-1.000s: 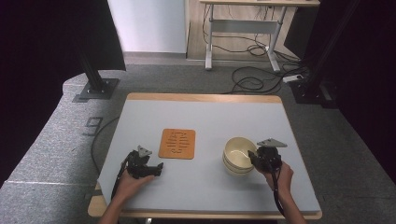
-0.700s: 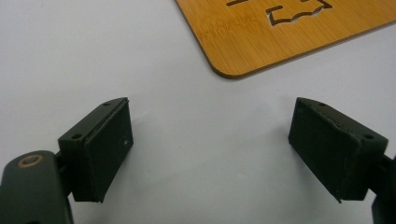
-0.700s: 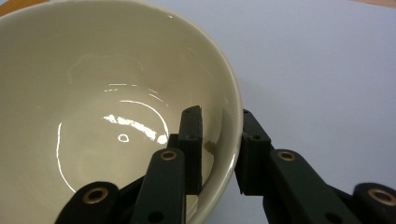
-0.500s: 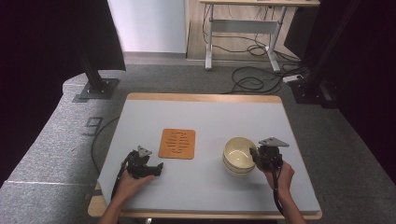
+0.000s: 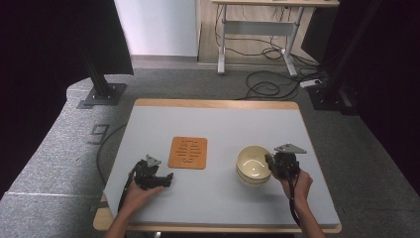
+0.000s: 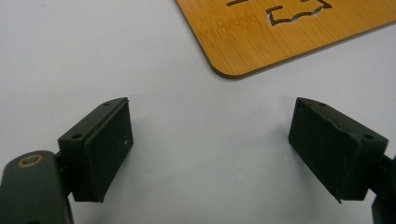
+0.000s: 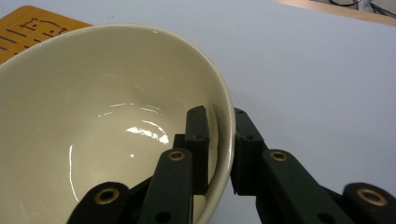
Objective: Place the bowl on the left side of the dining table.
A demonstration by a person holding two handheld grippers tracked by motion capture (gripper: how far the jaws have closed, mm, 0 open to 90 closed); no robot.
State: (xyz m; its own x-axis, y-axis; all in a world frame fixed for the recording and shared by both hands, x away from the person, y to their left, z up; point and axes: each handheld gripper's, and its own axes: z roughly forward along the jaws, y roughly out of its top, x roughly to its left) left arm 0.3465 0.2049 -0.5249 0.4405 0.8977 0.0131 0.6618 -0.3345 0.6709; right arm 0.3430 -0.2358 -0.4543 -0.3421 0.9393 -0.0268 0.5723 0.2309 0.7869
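Note:
A cream bowl point(image 5: 253, 166) sits stacked on another at the table's right front. My right gripper point(image 5: 270, 163) grips its right rim. In the right gripper view, one jaw is inside the bowl point(image 7: 93, 116) and the other outside, and my right gripper point(image 7: 219, 116) has just been closing, its pads now pressing the wall. My left gripper point(image 5: 166, 179) rests on the table at the left front. Seen in its own view, the left gripper point(image 6: 210, 140) is open with only bare table between its jaws.
A square bamboo mat point(image 5: 188, 152) with cut-out slots lies flat between the two grippers, and its corner point(image 6: 289, 32) is just beyond the left jaws. The grey table top point(image 5: 223, 124) has a wooden edge. Stands and cables are on the floor behind.

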